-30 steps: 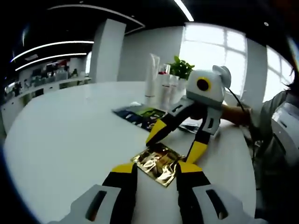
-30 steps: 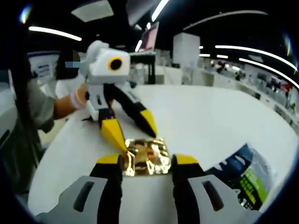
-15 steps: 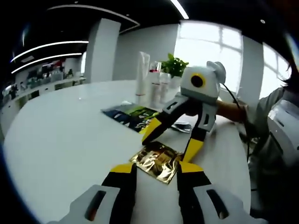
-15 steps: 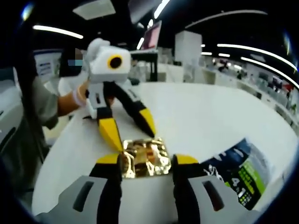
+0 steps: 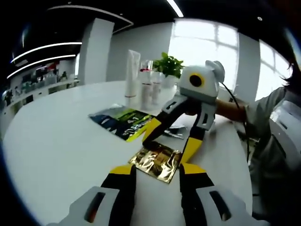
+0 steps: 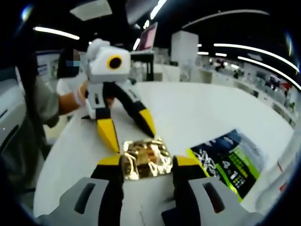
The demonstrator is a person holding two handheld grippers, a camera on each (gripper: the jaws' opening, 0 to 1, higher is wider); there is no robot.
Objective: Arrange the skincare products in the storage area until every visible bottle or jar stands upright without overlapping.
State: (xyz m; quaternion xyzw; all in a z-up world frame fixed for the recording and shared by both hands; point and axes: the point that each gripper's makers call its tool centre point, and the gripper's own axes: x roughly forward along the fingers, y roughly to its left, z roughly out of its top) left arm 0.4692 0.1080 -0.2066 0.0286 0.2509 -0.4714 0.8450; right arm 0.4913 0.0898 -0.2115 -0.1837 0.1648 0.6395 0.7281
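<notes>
White round table (image 5: 56,141) in a bright showroom, with a window behind and ceiling strip lights.

Left gripper (image 5: 157,170) and right gripper (image 6: 143,162) face each other across a gold foil sachet (image 5: 157,161) lying flat between their tips. Both stand with jaws apart, holding nothing.

Just beyond the right gripper's tips lies a dark sachet with green print (image 6: 228,162), also flat.

Well ahead of the left gripper, a white tube (image 5: 131,70) and several bottles (image 5: 151,84) stand upright beside a potted plant (image 5: 168,65).

Judgement: the bottles appear arranged; the flat sachets remain unhandled.
</notes>
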